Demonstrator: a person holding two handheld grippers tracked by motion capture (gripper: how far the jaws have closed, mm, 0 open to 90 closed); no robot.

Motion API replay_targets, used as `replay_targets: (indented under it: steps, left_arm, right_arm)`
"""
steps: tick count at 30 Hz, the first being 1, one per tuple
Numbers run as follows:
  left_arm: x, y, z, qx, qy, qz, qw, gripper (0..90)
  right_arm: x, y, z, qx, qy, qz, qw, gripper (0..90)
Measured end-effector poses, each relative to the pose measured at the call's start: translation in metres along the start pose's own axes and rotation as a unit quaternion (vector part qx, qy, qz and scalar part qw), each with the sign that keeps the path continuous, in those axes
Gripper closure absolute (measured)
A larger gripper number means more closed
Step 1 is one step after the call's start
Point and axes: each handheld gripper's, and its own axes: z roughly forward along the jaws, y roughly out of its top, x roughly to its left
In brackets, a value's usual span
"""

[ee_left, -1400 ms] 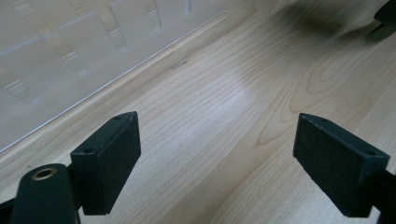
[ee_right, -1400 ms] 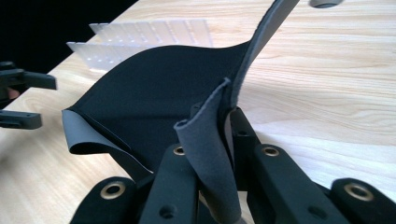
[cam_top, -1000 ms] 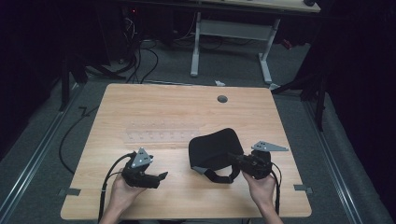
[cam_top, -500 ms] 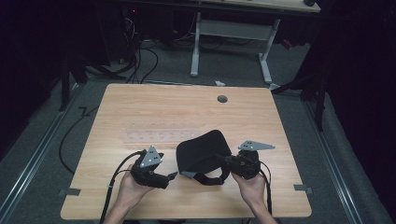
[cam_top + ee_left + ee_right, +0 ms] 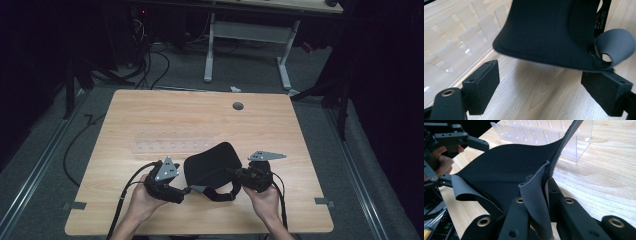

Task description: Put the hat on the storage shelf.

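Note:
A black fabric pad (image 5: pixel 209 164) with a grey strap hangs just above the wooden table (image 5: pixel 150 115) near its front edge. My right gripper (image 5: pixel 235 176) is shut on its right edge; in the right gripper view the fabric (image 5: pixel 499 177) and a grey fold (image 5: pixel 536 202) are pinched between the jaws (image 5: pixel 539 195). My left gripper (image 5: pixel 186 192) is open at the pad's left end. In the left gripper view the pad (image 5: pixel 549 32) and its curled grey strap (image 5: pixel 617 45) hang just beyond the two pads (image 5: pixel 482 87), not touching them.
A clear plastic rack with several slots (image 5: pixel 167 146) lies on the table just behind the pad, also seen as the rack (image 5: pixel 461 37) and the rack (image 5: pixel 544 135). A round grommet (image 5: pixel 238 106) sits near the far edge. Cables and a desk frame (image 5: pixel 250 35) stand on the floor beyond.
My right gripper has carried the black pad leftward across the table. My left gripper has moved right and slightly up, so both now meet at the pad.

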Motion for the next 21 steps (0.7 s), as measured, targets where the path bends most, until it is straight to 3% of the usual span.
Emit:
replay_targets:
  steps: [4, 11, 15, 21]
  left_arm:
    - [-0.0025, -0.0040, 0.0020, 0.007, 0.003, 0.011, 0.9999, 15.9]
    - [-0.0024, -0.0045, 0.0019, 0.004, 0.009, 0.011, 0.9999, 16.2]
    - [-0.0018, -0.0073, 0.0044, 0.008, 0.024, 0.019, 0.9995, 19.2]
    - [-0.0015, -0.0070, 0.0040, 0.006, 0.025, 0.022, 0.9994, 22.4]
  right_arm:
    - [0.0008, 0.0000, 0.0016, 0.005, 0.003, 0.001, 1.0000, 83.9]
    - [0.0032, -0.0001, 0.0033, 0.010, 0.011, 0.004, 0.9999, 83.8]
    - [0.0040, 0.0004, 0.0049, 0.010, 0.022, 0.006, 0.9997, 83.9]
    - [0.0038, 0.0001, 0.0070, 0.011, 0.034, 0.009, 0.9993, 83.8]
